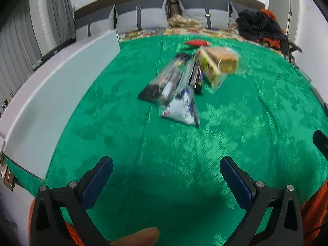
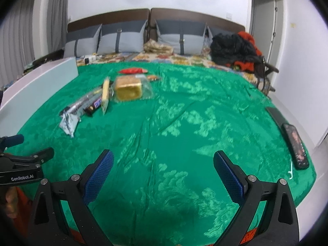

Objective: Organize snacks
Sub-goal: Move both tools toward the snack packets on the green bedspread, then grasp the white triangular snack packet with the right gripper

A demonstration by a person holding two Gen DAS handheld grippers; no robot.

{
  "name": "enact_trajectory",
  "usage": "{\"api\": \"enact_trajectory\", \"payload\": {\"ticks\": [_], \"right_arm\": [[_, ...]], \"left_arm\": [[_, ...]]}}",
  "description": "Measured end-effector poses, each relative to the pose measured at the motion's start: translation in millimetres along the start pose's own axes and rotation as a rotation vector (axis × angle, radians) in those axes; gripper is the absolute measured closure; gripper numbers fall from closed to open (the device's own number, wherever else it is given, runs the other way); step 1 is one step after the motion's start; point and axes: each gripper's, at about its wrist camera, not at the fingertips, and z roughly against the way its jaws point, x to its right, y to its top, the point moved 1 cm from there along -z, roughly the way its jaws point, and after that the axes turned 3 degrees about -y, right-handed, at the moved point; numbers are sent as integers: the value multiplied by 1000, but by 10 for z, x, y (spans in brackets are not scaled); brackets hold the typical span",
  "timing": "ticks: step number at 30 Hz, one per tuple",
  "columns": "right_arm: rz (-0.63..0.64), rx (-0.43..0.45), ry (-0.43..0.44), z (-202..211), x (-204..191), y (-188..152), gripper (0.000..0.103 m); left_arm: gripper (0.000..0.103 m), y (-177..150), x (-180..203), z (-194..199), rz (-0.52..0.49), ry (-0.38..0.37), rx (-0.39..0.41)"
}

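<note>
Only the right wrist view shows the phone (image 2: 295, 146).

We have both grippers empty, jaws spread wide, hovering over the near edge of the green cloth (image 2: 174, 123): left gripper (image 1: 166, 184), right gripper (image 2: 163, 173). Left gripper body sits beside the right one, at its left
</note>
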Motion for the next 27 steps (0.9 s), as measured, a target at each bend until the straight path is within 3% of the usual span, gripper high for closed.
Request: {"api": "enact_trajectory", "payload": {"ticks": [9, 16, 27], "right_arm": [[-47, -159, 36, -339, 69, -214, 4], [-82, -243, 34, -536, 115, -335, 4], [-89, -225, 8, -521, 86, -363, 2]], "left_arm": [[0, -43, -24, -256, -3, 0, -69], [0, -46, -60, -286, 10, -32, -68], [0, -91, -155, -272, -8, -83, -39]]}}
